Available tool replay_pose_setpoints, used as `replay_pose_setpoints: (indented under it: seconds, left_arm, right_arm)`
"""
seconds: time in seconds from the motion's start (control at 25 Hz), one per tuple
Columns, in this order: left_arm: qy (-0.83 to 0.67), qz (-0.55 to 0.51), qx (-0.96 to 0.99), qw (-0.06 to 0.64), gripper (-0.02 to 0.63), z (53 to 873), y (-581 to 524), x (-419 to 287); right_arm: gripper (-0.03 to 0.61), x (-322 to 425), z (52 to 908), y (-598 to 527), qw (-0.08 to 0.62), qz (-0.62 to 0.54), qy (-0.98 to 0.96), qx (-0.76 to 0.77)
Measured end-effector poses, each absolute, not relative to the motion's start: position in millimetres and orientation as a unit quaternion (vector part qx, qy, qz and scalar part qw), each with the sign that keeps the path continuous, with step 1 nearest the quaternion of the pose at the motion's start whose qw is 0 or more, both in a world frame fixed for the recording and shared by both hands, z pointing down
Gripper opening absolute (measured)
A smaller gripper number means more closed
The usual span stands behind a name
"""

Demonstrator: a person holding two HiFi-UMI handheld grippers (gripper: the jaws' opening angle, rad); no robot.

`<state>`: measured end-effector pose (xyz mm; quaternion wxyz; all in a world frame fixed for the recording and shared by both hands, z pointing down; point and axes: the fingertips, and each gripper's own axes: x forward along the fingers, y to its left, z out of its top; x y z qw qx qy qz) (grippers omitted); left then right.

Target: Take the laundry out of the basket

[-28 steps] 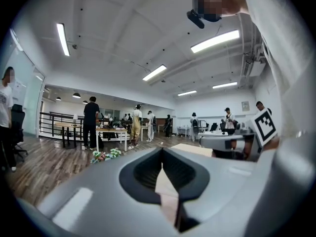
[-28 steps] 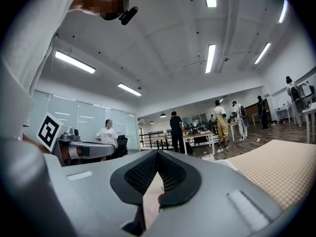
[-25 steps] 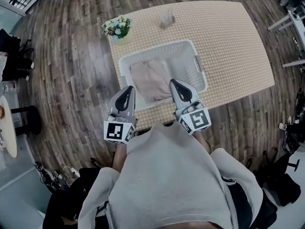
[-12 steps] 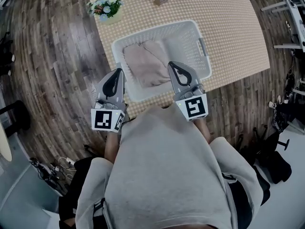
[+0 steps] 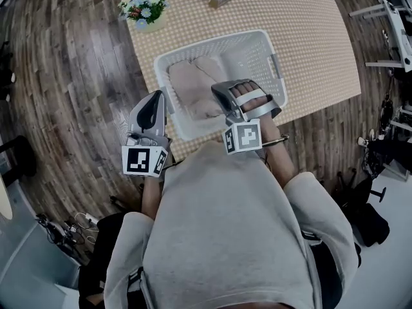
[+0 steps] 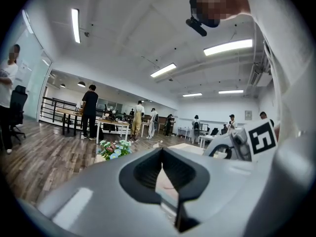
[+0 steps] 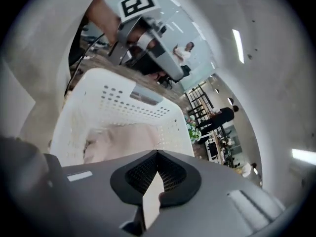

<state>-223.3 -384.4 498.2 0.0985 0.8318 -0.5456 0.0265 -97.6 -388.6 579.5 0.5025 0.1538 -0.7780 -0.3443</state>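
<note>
Toward the near edge of the desk sits the white basket. The laundry, a pale folded cloth, lies in the basket's left half. Its long axis runs from the far wall to the near wall, and its near end is bunched against the near wall. The right half looks bare, though I can't rule out something white lying there.

What matters for my next move is which hand has the shorter path. The right gripper hangs over the basket's near rim, turned on its side and tipped downward. Its jaws are together with nothing between them. In the right gripper view the cloth lies just ahead of and below the tips, a little to their left, inside the perforated walls.

The left gripper is outside the basket, beside its near left corner. It points almost level across the desk towards the flowers at the far left corner. Its jaws are also together and empty.

I judge the right hand clearly nearer. Its jaws must part before they drop onto the cloth's near end.
</note>
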Motion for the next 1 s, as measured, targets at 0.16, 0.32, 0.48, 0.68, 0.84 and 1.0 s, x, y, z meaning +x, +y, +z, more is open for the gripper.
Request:
replay_pose_setpoints:
  seconds: [0.16,0.32,0.48,0.68,0.84,1.0]
  left_arm:
    - [-0.551,0.024,0.829,0.099,0.008,497.6,-383.5,-227.5]
    - [-0.560,0.023,0.822,0.102,0.008,499.5,-382.1,-236.4]
    - [-0.566,0.019,0.817,0.103,0.008,499.0,-382.2,-243.0]
    - [-0.568,0.021,0.817,0.102,0.008,501.1,-382.5,-244.2]
    - [-0.570,0.021,0.815,0.105,0.008,501.9,-381.5,-246.5]
    - [-0.574,0.022,0.812,0.107,0.008,504.2,-384.5,-252.5]
  right_arm:
    - [-0.001,-103.9,602.9,-400.0,0.512,-0.326,-0.786,0.117]
    - [0.025,-104.6,632.6,-405.2,0.536,-0.237,-0.805,0.097]
    - [0.381,-97.2,684.1,-403.7,0.594,-0.127,-0.793,0.051]
    - [0.528,-88.6,729.5,-429.6,0.619,-0.055,-0.781,0.057]
    - [0.581,-88.6,752.4,-440.6,0.633,-0.001,-0.773,0.040]
    - [0.595,-94.5,776.6,-436.6,0.649,0.044,-0.759,-0.006]
